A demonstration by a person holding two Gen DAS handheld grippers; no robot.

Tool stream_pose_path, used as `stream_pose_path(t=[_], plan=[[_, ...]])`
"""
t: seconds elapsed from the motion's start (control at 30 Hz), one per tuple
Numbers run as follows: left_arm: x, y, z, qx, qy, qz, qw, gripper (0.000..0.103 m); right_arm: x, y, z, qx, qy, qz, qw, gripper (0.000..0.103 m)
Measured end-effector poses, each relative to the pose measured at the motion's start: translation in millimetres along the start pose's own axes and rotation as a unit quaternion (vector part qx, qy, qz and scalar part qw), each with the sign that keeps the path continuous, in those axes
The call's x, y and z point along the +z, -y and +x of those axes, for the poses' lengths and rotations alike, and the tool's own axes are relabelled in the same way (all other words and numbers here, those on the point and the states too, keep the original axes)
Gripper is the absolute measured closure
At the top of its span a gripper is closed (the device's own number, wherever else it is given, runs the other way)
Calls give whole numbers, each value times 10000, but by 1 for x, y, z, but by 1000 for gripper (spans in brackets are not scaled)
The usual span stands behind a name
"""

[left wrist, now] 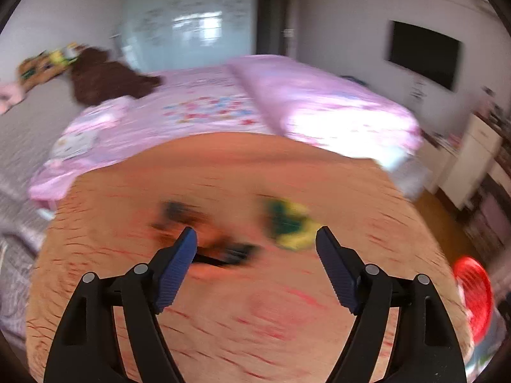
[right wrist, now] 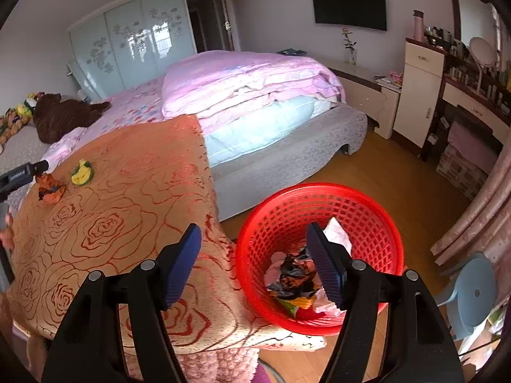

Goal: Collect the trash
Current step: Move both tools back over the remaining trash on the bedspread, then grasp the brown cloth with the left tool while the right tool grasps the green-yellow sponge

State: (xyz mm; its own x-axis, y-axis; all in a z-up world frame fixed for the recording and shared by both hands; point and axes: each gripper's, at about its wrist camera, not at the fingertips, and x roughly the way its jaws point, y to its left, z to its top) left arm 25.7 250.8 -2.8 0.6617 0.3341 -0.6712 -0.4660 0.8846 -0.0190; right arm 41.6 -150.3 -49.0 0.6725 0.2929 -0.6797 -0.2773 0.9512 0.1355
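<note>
Two crumpled wrappers lie on the orange rose-patterned blanket (right wrist: 121, 223): an orange-and-black one (right wrist: 49, 188) and a yellow-green one (right wrist: 81, 174). In the blurred left wrist view my left gripper (left wrist: 255, 233) is open just above them, the orange-and-black wrapper (left wrist: 207, 239) by its left finger and the yellow-green wrapper (left wrist: 292, 223) nearer its right finger. Neither is touched. My right gripper (right wrist: 254, 228) is open and empty over the near rim of the red mesh basket (right wrist: 367, 204), which holds several crumpled wrappers and tissues (right wrist: 293, 277).
A bed with pink bedding (right wrist: 249, 79) lies behind the blanket, with a brown plush toy (right wrist: 64, 115) on it. The basket stands on the wooden floor (right wrist: 383, 166) beside the blanket's edge. A blue stool (right wrist: 472, 290) and curtains are at the right, cabinets along the far wall.
</note>
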Motion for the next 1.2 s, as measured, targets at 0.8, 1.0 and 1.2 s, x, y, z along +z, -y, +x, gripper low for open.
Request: stream_pose_path(t=[0.8,1.0,1.2], plan=[[-16,-67,38,-44,-263,-502,9984,57,52,-155,40,1276,-130,-1123,9854,33],[-26,-70,11,143,24,-366,9992,57,63,-212,77,1514,-303,-1438,9775,33],[-34,-77,-5,227,142,-435,9987,57,68,-253,109,1665,-479,-1596,9719,33]])
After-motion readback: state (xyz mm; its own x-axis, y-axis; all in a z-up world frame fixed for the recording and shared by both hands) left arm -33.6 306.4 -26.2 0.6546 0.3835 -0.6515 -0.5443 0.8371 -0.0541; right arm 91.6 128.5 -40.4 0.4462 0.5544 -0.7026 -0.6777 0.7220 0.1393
